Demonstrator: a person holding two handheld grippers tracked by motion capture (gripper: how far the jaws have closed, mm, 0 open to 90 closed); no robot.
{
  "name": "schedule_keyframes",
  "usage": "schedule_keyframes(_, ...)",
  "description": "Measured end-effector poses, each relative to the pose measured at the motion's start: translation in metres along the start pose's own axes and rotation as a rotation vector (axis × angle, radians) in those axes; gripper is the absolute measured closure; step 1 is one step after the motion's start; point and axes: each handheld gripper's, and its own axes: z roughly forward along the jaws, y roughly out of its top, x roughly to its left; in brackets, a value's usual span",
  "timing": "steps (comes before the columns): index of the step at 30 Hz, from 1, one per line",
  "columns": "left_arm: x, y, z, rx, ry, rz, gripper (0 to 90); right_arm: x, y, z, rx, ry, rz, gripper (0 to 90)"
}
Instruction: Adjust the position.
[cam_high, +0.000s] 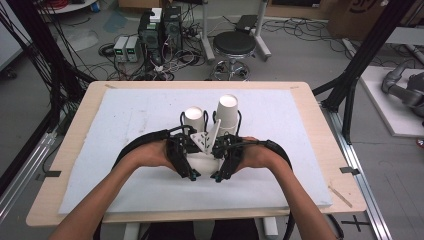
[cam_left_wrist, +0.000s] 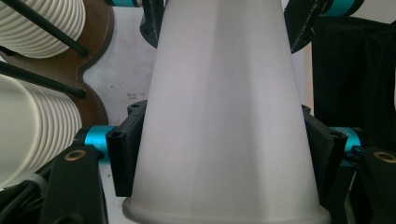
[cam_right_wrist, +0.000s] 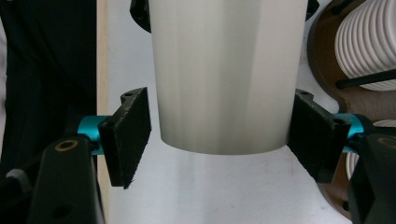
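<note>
A white paper cup (cam_high: 205, 161) lies level between my two grippers above the middle of the white board. My left gripper (cam_left_wrist: 224, 154) is shut on the cup (cam_left_wrist: 224, 116) near its wide rim, both pads pressed to the wall. My right gripper (cam_right_wrist: 222, 135) straddles the cup's narrow base end (cam_right_wrist: 224, 84). Its right pad (cam_right_wrist: 313, 135) meets the wall; its left pad (cam_right_wrist: 128, 135) stands a sliver off. From above, the left gripper (cam_high: 186, 150) and the right gripper (cam_high: 224, 152) face each other, fingertips hidden under the hands.
Two stacks of white paper cups (cam_high: 194, 117) (cam_high: 227, 111) stand just behind the grippers on a brown wooden holder (cam_left_wrist: 93, 65) with black rods. The white board (cam_high: 125, 115) covers a wooden table (cam_high: 80, 120). A stool (cam_high: 234, 45) and computer boxes (cam_high: 160, 30) sit on the floor beyond.
</note>
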Motion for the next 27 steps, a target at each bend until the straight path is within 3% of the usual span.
schedule_keyframes(4, 0.0, 0.0, 0.001, 0.001, -0.011, 0.001, 29.5, 0.0, 0.0, 0.0, 0.005, -0.012, -0.008, 35.5)
schedule_keyframes(15, 0.0, -0.003, 0.001, -0.007, -0.018, 0.001, 29.0, 0.0, 0.0, 0.001, 0.003, -0.005, -0.009, 36.9)
schedule_keyframes(23, 0.003, -0.007, 0.0, -0.05, -0.042, 0.02, 20.1, 0.001, -0.001, 0.0, -0.008, -0.012, -0.006, 36.7)
schedule_keyframes(26, 0.004, -0.009, 0.0, -0.073, -0.059, 0.014, 15.1, 0.002, -0.001, -0.001, -0.01, -0.016, -0.006, 36.7)
schedule_keyframes(27, 0.003, -0.01, 0.001, -0.098, -0.065, -0.009, 15.0, 0.001, -0.001, -0.001, -0.013, -0.013, -0.008, 36.7)
